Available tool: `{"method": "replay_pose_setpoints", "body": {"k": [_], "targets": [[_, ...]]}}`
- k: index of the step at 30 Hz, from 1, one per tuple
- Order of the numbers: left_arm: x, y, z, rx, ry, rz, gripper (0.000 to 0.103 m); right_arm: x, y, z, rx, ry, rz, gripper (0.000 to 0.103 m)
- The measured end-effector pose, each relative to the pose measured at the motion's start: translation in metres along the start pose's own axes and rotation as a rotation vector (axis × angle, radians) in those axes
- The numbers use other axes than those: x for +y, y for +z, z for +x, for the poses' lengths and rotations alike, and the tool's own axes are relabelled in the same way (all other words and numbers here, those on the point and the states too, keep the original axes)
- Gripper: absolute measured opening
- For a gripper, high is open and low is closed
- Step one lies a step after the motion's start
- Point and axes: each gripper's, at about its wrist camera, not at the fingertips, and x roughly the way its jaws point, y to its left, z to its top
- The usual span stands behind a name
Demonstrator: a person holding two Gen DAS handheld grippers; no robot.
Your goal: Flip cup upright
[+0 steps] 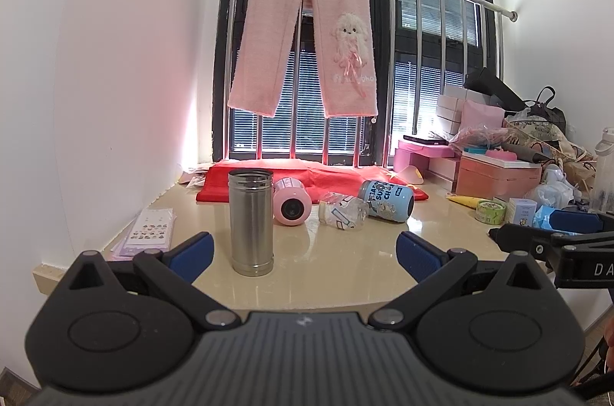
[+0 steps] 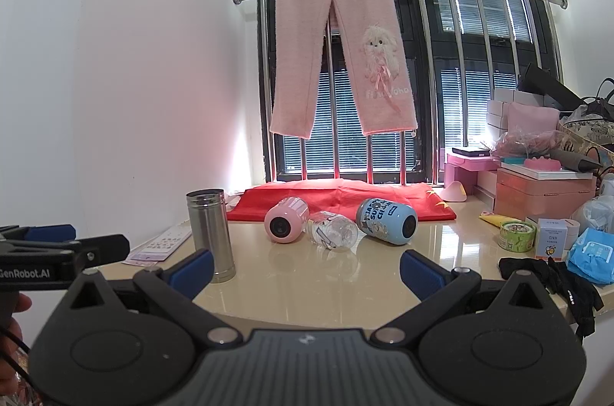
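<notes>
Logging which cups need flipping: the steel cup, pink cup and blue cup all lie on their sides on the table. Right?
Not quite. The steel cup stands upright, open end up, as the left wrist view shows. The pink cup and blue cup do lie on their sides.

silver steel cup [image 1: 251, 221] gleaming near the beige counter's [image 1: 326, 275] left edge; pink cup [image 1: 291, 200], clear bottle [image 1: 343, 212] and a cartoon-lettered blue cup [image 1: 387, 200] showing beside it; red cloth [image 1: 307, 181] glowing along the back edge; pink trousers [image 1: 307, 37] hanging, fluffy white dog patch.
</notes>
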Motion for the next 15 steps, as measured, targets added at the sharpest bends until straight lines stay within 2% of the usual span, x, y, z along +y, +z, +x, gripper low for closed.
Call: {"method": "replay_pose_setpoints", "body": {"k": [15], "targets": [[0.0019,0.0030,-0.0047,-0.005,0.001,0.000,0.103,-0.0004,0.0000,0.0001,-0.001,0.000,0.000,0.103]]}}
